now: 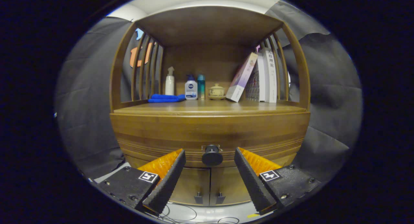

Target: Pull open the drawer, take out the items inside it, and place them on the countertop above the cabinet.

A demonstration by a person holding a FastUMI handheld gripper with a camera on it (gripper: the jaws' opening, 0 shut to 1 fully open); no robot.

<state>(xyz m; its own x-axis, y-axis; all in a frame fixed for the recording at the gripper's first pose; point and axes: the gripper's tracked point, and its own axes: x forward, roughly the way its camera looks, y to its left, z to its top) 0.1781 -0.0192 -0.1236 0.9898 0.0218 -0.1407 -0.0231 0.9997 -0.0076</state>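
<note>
While the drawer [210, 138] is closed, I have the gripper [210, 157] squared up to its front, fingers spread wide and holding nothing. In the gripper view the knob [212, 155] sits between the two fingers [169, 177], roughly centred in the gap and apart from both pads, which is where I want it: with the knob on the centre line, a straight push forward should bring the pads either side of it without a sideways correction. I judge the knob lies a little beyond the fingertips, so this is the approach step, with the grasp not yet made.

Whatever is inside the drawer is hidden behind its front, so I cannot tell what is to be taken out. Below it are two cabinet doors [210, 185] with small handles near their meeting edge, not part of the job.

Above the drawer is the worktop [210, 109], where the items must end up. Its front strip is bare, which suits me, since everything already there is pushed toward the back: a blue cloth [165, 98] lying flat on the left, a spray bottle [169, 81] just behind it, a pump bottle [191, 87] with a slim teal bottle [201, 86] just beside it, a small lidded pot [216, 91] near the middle, and books [266, 76] on the right, one tilted against the upright ones. Slatted sides fence the worktop left and right, so I expect to come in from the front when placing
</note>
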